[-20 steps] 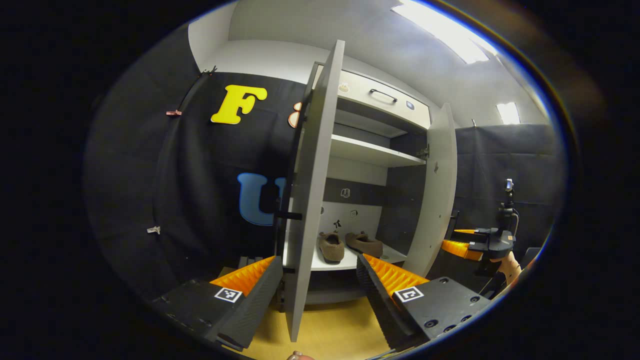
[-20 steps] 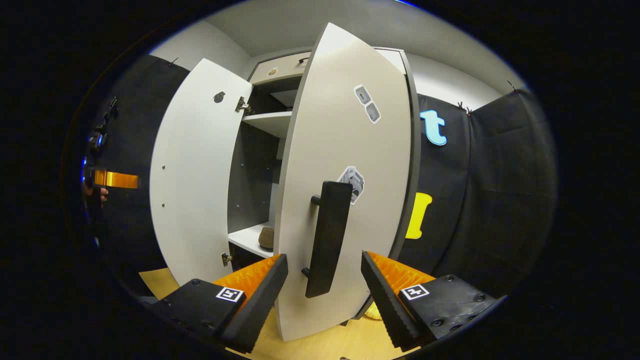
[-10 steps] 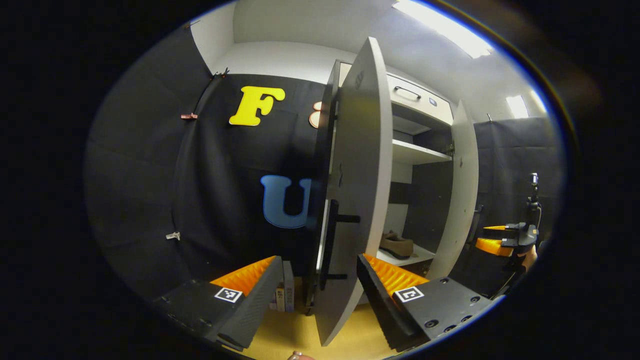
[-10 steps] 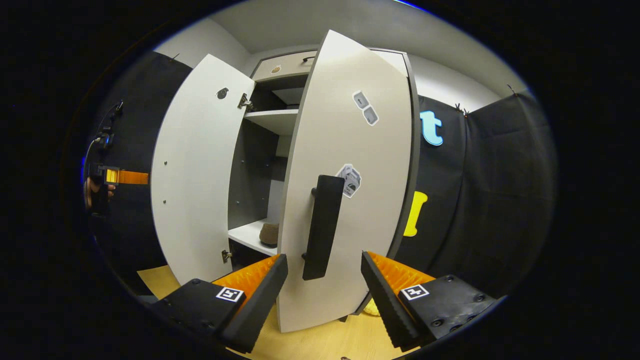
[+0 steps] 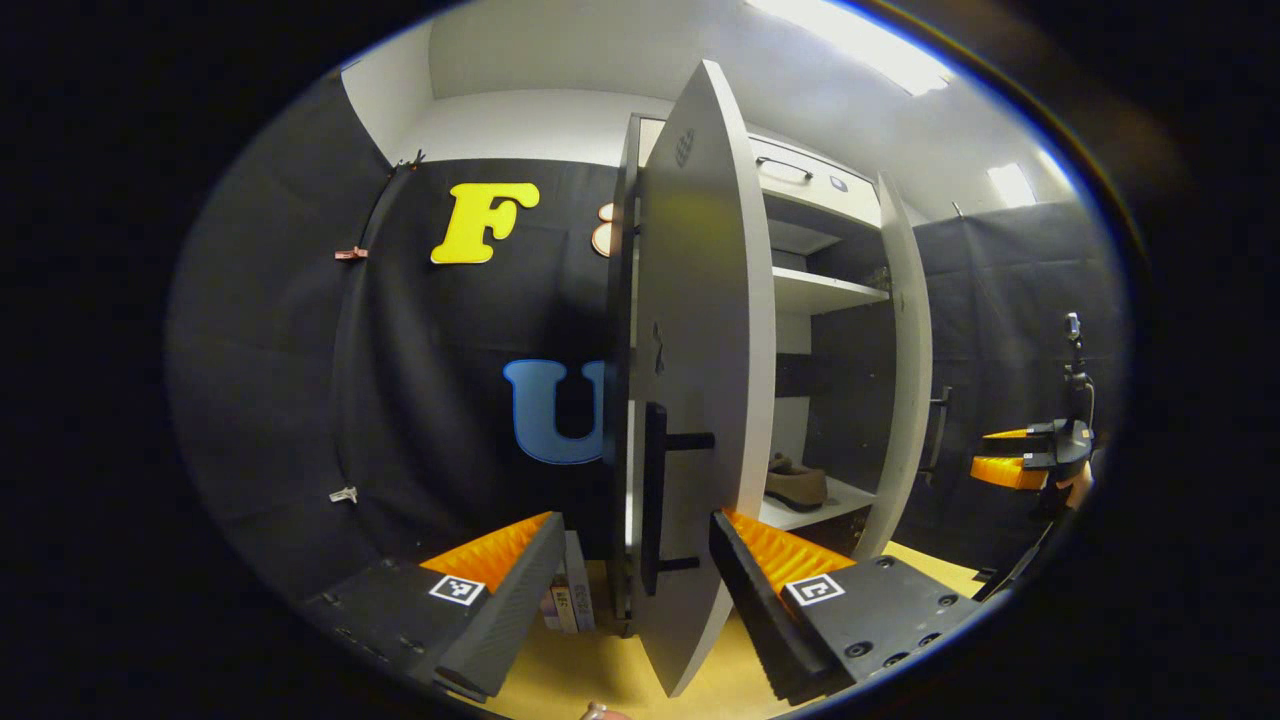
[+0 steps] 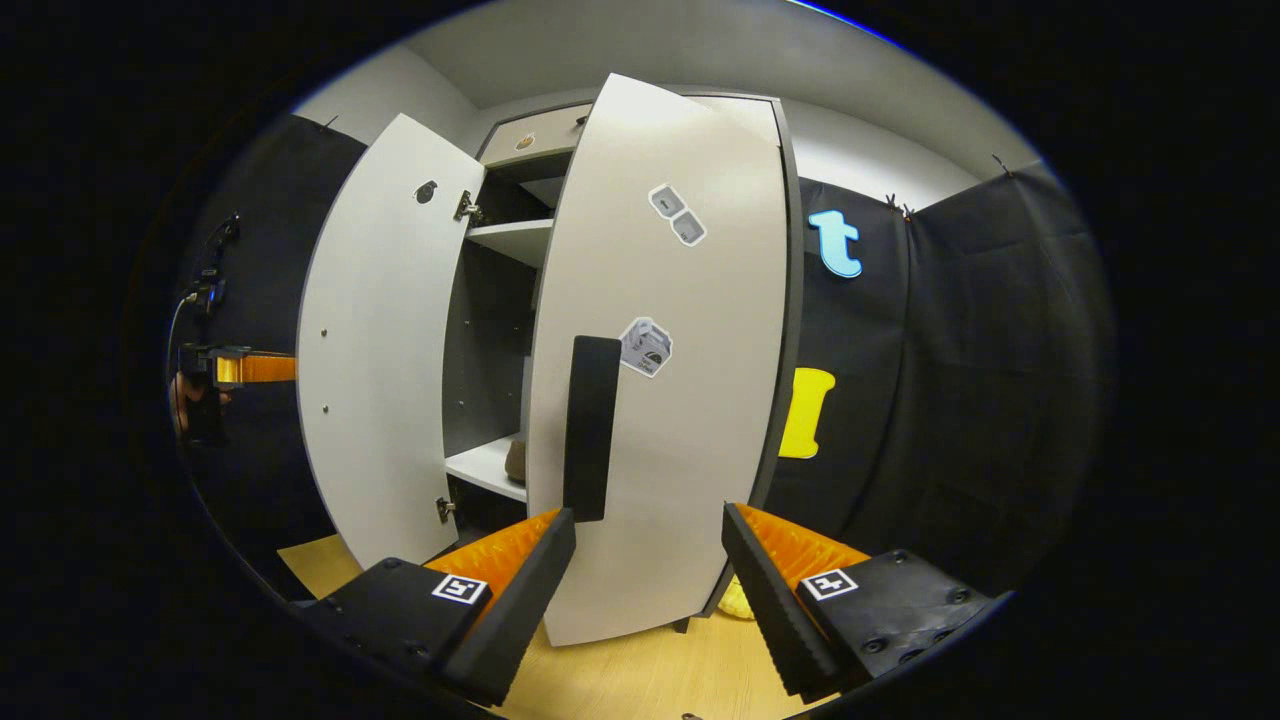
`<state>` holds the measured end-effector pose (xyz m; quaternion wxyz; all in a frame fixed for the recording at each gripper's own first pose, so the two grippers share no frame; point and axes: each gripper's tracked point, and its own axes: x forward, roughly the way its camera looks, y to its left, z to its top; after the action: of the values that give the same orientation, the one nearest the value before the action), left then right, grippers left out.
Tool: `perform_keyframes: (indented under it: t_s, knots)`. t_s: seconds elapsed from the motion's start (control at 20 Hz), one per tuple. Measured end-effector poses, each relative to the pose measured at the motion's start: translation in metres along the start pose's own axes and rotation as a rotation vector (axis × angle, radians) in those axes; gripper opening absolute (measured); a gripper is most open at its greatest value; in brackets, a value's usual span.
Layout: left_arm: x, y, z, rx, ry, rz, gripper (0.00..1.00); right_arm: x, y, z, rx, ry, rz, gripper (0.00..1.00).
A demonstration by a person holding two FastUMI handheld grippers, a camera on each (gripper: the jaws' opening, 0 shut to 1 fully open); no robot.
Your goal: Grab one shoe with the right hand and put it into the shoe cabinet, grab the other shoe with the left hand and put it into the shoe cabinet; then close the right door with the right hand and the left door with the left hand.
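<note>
2 books (image 5: pixel 570 590) upright on floor just beside cabinet's left door (image 5: pixel 695 400)

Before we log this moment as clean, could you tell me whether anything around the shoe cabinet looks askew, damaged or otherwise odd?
Nothing stands out. Both doors, the left door and the right door, hang partly open and straight on their hinges, and a brown shoe sits flat on the lower shelf.

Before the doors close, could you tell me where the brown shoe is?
In the left gripper view, the brown shoe lies on the cabinet's white bottom shelf, between the two half-open grey doors.
</note>
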<state>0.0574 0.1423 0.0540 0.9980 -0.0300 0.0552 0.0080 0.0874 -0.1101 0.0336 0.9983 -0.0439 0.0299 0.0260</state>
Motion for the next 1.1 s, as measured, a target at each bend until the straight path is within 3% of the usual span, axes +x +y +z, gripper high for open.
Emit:
perform_keyframes:
  t_s: [0.5, 0.65, 0.7, 1.1]
  knots:
    - [0.029, -0.065, 0.0, 0.036, -0.013, -0.087, 0.9, 0.004, -0.009, -0.003, 0.005, 0.001, 0.058, 0.98]
    - [0.047, -0.084, -0.005, 0.002, -0.024, -0.113, 0.97, 0.003, -0.016, -0.001, 0.012, -0.005, 0.064, 0.98]
    - [0.053, -0.092, -0.007, -0.014, -0.025, -0.127, 0.94, 0.003, -0.018, -0.001, 0.013, -0.005, 0.066, 0.98]
    - [0.083, -0.141, -0.032, -0.009, 0.029, -0.21, 0.94, -0.004, -0.029, 0.002, 0.028, -0.014, 0.072, 0.98]
